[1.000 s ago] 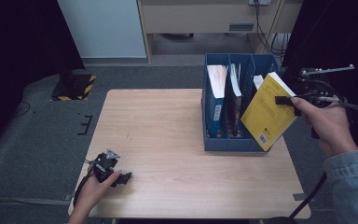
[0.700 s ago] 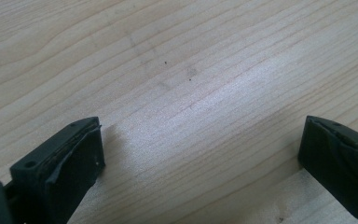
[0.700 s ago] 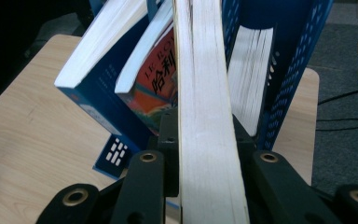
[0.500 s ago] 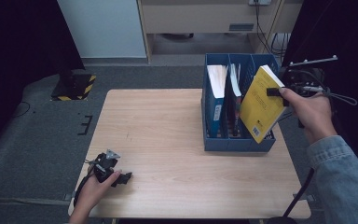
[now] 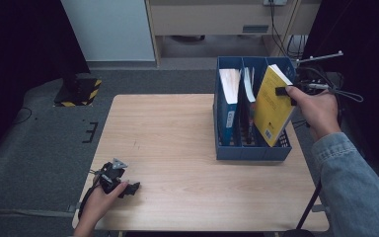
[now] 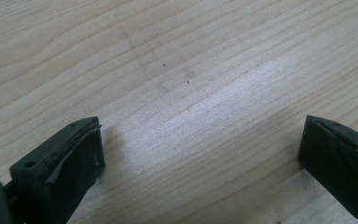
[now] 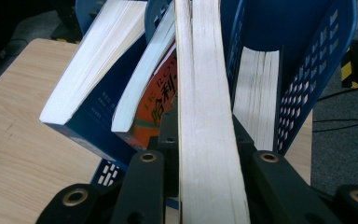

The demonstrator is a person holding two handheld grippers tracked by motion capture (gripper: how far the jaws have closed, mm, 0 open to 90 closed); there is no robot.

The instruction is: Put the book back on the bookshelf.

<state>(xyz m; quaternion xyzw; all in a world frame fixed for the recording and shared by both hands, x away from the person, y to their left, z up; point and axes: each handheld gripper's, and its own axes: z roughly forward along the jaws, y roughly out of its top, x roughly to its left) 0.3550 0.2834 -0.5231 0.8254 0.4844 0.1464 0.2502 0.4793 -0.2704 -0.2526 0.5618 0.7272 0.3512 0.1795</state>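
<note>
Progress: the right gripper [image 5: 282, 92] is clamped on the upper edge of the yellow paperback book [image 5: 272, 107], which hangs tilted over the right-hand slot of the blue plastic three-slot file rack [image 5: 249, 150]. Judged from this, the lower end has entered the slot but is not seated; lowering and release remain.

The left gripper [image 5: 128, 188] rests on the near-left part of the light wooden table [image 5: 172, 128], jaws apart, holding nothing.

Clearances: in the right gripper view, a white-paged book [image 7: 259, 95] already stands in that slot against the perforated outer wall. The rack stands at the table's right edge; open tabletop lies to its left.
</note>
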